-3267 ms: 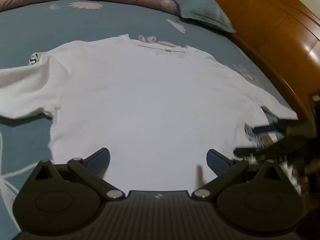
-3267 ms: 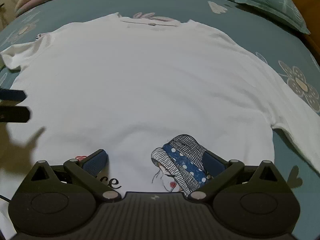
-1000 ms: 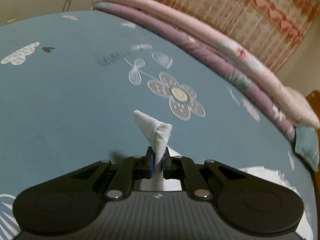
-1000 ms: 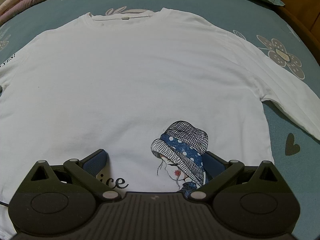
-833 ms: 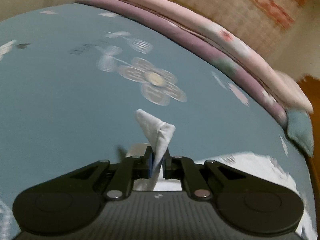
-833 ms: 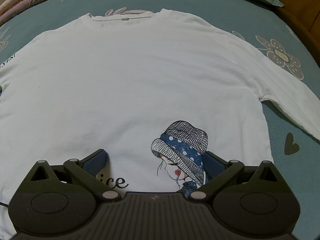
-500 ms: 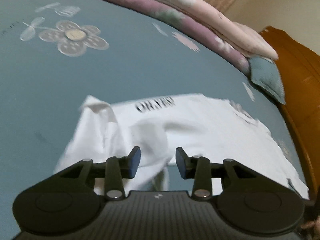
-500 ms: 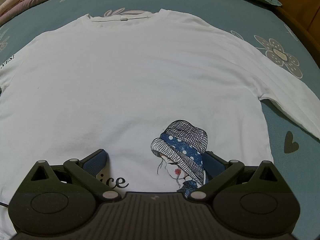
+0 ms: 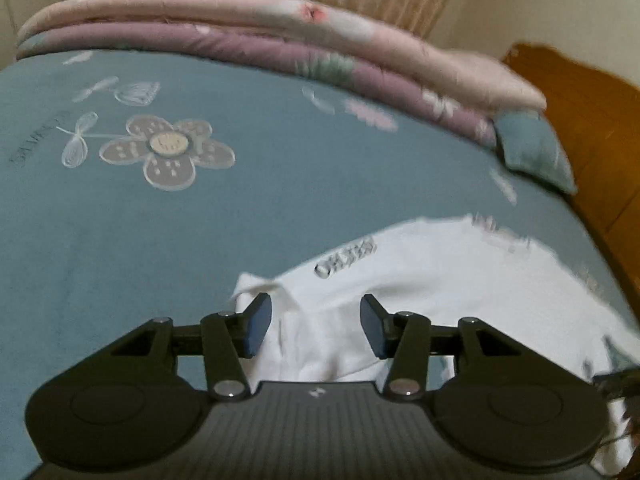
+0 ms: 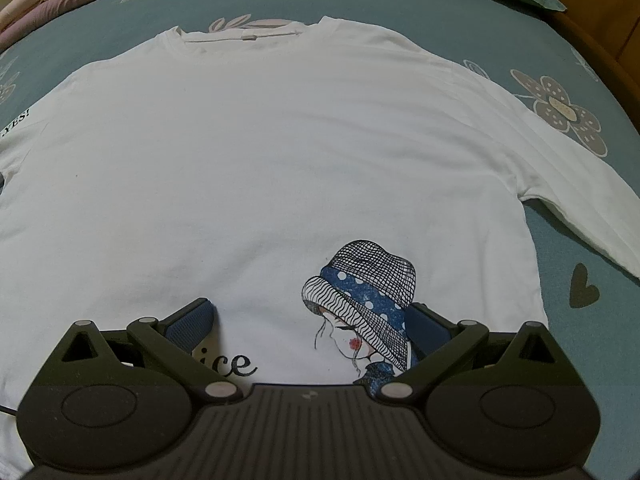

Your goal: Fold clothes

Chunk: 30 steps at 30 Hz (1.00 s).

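White long-sleeved shirt [image 10: 280, 152] spread flat on the bed [image 9: 120, 240].
Left gripper [image 9: 316, 326] parted, empty, over the crumpled sleeve [image 9: 304, 312]; right gripper [image 10: 312, 324] wide apart, empty, above the hem.

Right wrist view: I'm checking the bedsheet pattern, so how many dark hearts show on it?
1. A dark heart is printed on the teal sheet, right of the white shirt hem, below its sleeve. The shirt may hide others.

L cam low, near sleeve; R cam over hem, faces collar; both share shirt [image 10: 280, 152].
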### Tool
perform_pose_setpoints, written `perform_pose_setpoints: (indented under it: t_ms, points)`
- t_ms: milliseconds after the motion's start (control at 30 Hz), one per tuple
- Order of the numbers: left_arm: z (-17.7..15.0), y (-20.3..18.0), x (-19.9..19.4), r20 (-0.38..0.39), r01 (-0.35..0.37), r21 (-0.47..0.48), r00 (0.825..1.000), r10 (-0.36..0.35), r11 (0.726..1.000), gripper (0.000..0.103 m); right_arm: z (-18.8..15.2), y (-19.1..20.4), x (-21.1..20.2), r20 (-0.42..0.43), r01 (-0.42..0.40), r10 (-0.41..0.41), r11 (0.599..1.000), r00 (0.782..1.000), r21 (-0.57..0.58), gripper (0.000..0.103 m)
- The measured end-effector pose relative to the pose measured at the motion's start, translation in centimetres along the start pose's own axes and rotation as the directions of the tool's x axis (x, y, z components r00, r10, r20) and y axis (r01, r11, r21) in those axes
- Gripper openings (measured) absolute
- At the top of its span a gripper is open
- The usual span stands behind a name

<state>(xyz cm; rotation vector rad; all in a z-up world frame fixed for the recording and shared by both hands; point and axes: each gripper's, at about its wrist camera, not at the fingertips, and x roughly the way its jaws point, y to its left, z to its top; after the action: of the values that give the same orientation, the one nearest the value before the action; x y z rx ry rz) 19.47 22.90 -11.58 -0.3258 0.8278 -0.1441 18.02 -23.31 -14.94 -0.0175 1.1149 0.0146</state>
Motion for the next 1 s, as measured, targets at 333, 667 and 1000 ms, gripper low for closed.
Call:
perform_pose_setpoints:
  t_ms: [333, 667, 1000]
  points:
    - [-0.5, 1.5, 1.0, 0.016, -0.019, -0.033, 1.000, 0.019, 0.999, 0.006, 0.0, -0.1, 0.0, -0.003, 0.001, -0.001, 1.000, 1.000, 0.001, 0.103]
    - [0.5, 5.0, -6.9, 0.223, -0.207, -0.134, 0.947, 0.233, 0.969, 0.006, 0.4, -0.1, 0.1, -0.019, 0.002, -0.002, 1.000, 1.000, -0.001, 0.103]
    - [-1.6, 10.3, -9.8, 0.173, -0.444, -0.341, 0.837, 0.519, 0.829, 0.006, 0.4, -0.1, 0.2, -0.026, 0.000, 0.000, 1.000, 1.000, -0.003, 0.103]
